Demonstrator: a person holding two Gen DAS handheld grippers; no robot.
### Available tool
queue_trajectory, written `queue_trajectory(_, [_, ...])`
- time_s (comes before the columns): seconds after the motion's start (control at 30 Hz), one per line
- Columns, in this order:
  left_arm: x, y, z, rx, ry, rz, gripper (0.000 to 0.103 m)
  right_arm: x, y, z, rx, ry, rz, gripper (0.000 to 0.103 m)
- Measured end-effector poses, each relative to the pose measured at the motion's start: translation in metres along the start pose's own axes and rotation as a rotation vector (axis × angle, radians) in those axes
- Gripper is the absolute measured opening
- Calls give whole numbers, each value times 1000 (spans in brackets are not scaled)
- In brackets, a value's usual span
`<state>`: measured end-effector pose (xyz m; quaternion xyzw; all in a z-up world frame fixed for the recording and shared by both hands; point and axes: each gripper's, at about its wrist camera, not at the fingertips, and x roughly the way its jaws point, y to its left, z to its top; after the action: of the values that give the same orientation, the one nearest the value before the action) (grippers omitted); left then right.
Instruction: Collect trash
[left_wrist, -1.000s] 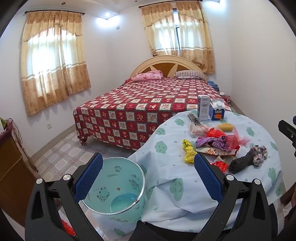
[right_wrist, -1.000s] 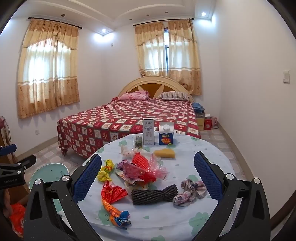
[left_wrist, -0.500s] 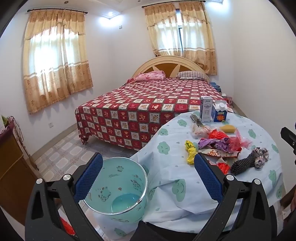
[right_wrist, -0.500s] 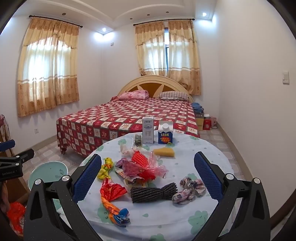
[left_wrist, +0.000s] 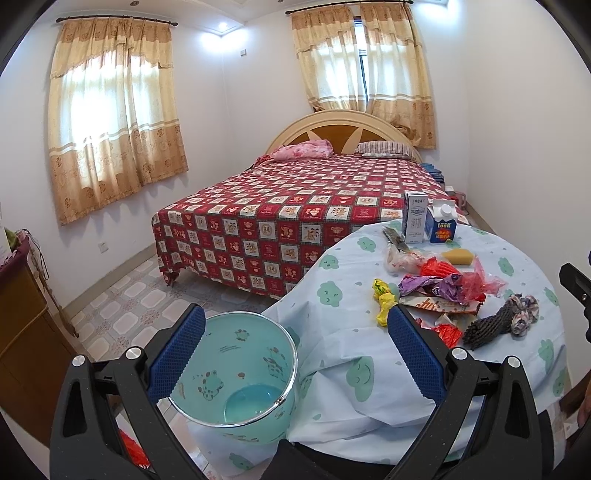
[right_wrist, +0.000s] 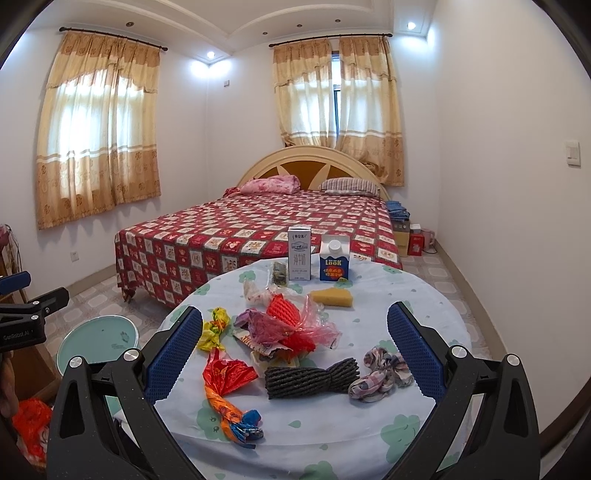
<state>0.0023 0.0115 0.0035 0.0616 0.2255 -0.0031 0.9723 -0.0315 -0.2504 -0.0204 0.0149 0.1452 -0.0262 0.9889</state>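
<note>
Change: over the last second my left fingers (left_wrist: 295, 354) drifted a touch toward the table (left_wrist: 369, 369); my right fingers (right_wrist: 295, 354) barely moved. Nothing lifted, so collecting has not begun.
Left fingers: spread wide, holding nothing; the teal bin (left_wrist: 236, 373) sits just beyond the left pad, its inside bare.
Right fingers: spread wide, holding nothing.
Trash: between and beyond my right pads, all on the table: yellow wrapper (right_wrist: 214, 328), orange-red wrapper (right_wrist: 225, 384), red and pink bags (right_wrist: 295, 325), black foam net (right_wrist: 310, 376), cloth scrunchie (right_wrist: 380, 373).
Writing: blue carton (right_wrist: 334, 260) reads "LOOK"; white milk carton (right_wrist: 299, 253) bears Chinese characters, too small to read. Left tool body, seen from my right: "GenRobot AI".
</note>
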Motion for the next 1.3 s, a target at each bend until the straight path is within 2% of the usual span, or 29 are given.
queue_trajectory(1.3, [2,3,-2,-1,9,-3,97,4,-2,-5,6,-1,-11,98])
